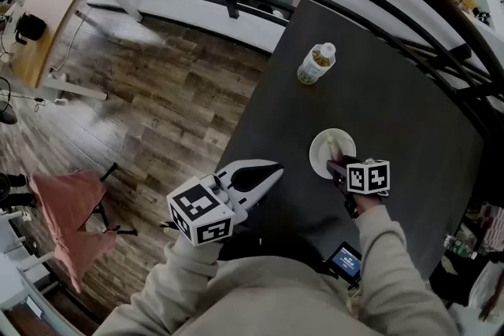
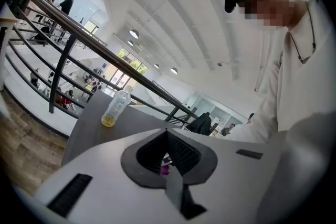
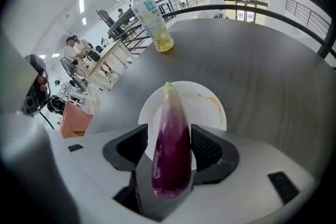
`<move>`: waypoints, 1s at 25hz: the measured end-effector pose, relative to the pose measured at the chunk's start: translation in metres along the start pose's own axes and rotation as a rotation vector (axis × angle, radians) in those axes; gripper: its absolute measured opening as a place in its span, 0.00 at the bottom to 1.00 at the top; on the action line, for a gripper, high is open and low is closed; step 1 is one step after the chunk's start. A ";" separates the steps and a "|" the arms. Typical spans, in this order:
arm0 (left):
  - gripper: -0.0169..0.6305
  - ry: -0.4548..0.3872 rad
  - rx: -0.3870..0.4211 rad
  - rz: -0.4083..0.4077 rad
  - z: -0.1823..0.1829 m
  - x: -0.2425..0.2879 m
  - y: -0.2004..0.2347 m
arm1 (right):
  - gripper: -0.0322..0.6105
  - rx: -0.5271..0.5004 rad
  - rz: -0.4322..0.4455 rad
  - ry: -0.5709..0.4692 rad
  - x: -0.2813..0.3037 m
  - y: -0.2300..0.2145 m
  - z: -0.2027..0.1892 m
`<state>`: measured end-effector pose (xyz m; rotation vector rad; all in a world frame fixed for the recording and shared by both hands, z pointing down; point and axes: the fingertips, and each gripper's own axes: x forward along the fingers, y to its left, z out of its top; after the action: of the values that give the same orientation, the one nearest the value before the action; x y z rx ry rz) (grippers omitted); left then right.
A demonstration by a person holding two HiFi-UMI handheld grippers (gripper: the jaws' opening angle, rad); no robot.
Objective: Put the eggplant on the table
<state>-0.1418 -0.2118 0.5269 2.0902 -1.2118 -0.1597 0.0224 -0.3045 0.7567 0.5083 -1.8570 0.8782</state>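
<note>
Over the white plate (image 3: 210, 107) mid-table, my right tongs (image 3: 169, 140) stand wide open and straddle the eggplant (image 3: 170, 160). Plate shows between the left pad and the purple skin, so I read no squeeze. The eggplant's green tip points to 12 o'clock across the plate, and its thick end sits deep in the throat of the tongs. My left tongs (image 1: 272, 169) are closed on nothing at 9 o'clock of the plate, near the left edge of the table (image 1: 402, 106).

By my reading nothing is done yet: the grasp, the lift and the set-down on bare table are all left.

Now for room. The bottle (image 1: 316, 63) is at 12 o'clock, well apart, and a small screen (image 1: 345, 261) sits at 6 o'clock by the near edge. From 1 to 4 o'clock the dark top runs open, and that's where I'd go. At 9 the edge drops to the wooden floor (image 1: 150, 98), so I'd steer away from it.
</note>
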 end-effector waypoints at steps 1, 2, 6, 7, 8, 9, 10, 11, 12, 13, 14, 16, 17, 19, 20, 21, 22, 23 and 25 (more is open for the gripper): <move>0.03 0.002 -0.001 -0.002 0.000 0.001 0.000 | 0.44 0.004 0.001 -0.001 0.000 -0.001 0.000; 0.03 0.004 -0.001 -0.003 0.000 0.001 0.000 | 0.44 0.008 0.002 -0.004 0.000 -0.001 0.000; 0.03 0.013 0.002 -0.008 -0.001 0.000 0.000 | 0.46 0.023 0.015 -0.026 -0.002 0.000 0.000; 0.03 0.014 0.003 -0.008 -0.002 -0.001 0.000 | 0.47 0.026 0.020 -0.032 -0.002 0.001 0.001; 0.03 0.015 0.003 -0.009 -0.002 -0.001 0.000 | 0.47 0.029 0.025 -0.035 -0.003 0.002 0.000; 0.03 0.016 0.005 -0.010 -0.002 -0.001 0.000 | 0.47 0.031 0.029 -0.036 -0.004 0.002 0.000; 0.03 0.017 0.007 -0.011 -0.001 -0.001 -0.001 | 0.47 0.033 0.031 -0.036 -0.004 0.001 0.001; 0.03 0.018 0.009 -0.014 0.000 0.000 -0.001 | 0.47 0.035 0.033 -0.038 -0.005 0.001 0.001; 0.03 0.020 0.012 -0.016 0.000 0.000 -0.002 | 0.47 0.037 0.036 -0.042 -0.006 0.001 0.002; 0.03 0.022 0.014 -0.019 0.001 0.000 -0.003 | 0.47 0.038 0.038 -0.046 -0.008 0.002 0.003; 0.03 0.024 0.016 -0.020 0.001 -0.001 -0.005 | 0.47 0.039 0.040 -0.050 -0.009 0.002 0.003; 0.03 0.027 0.020 -0.023 0.002 -0.002 -0.006 | 0.47 0.041 0.049 -0.055 -0.011 0.004 0.005; 0.03 0.027 0.022 -0.025 0.003 -0.003 -0.007 | 0.47 0.044 0.056 -0.057 -0.011 0.004 0.006; 0.03 0.029 0.029 -0.031 0.004 -0.004 -0.009 | 0.47 0.057 0.071 -0.064 -0.013 0.006 0.006; 0.03 0.032 0.033 -0.035 0.003 -0.004 -0.010 | 0.47 0.065 0.075 -0.070 -0.015 0.006 0.006; 0.03 0.036 0.036 -0.040 0.003 -0.005 -0.011 | 0.47 0.072 0.079 -0.077 -0.016 0.007 0.005; 0.03 0.039 0.041 -0.044 0.002 -0.005 -0.012 | 0.47 0.077 0.082 -0.085 -0.018 0.007 0.004; 0.03 0.043 0.045 -0.048 0.001 -0.005 -0.013 | 0.47 0.079 0.084 -0.092 -0.019 0.007 0.003; 0.03 0.049 0.057 -0.058 0.001 -0.003 -0.016 | 0.47 0.073 0.087 -0.105 -0.024 0.007 0.001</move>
<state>-0.1327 -0.2049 0.5158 2.1669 -1.1393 -0.1012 0.0274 -0.3016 0.7320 0.5311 -1.9598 0.9970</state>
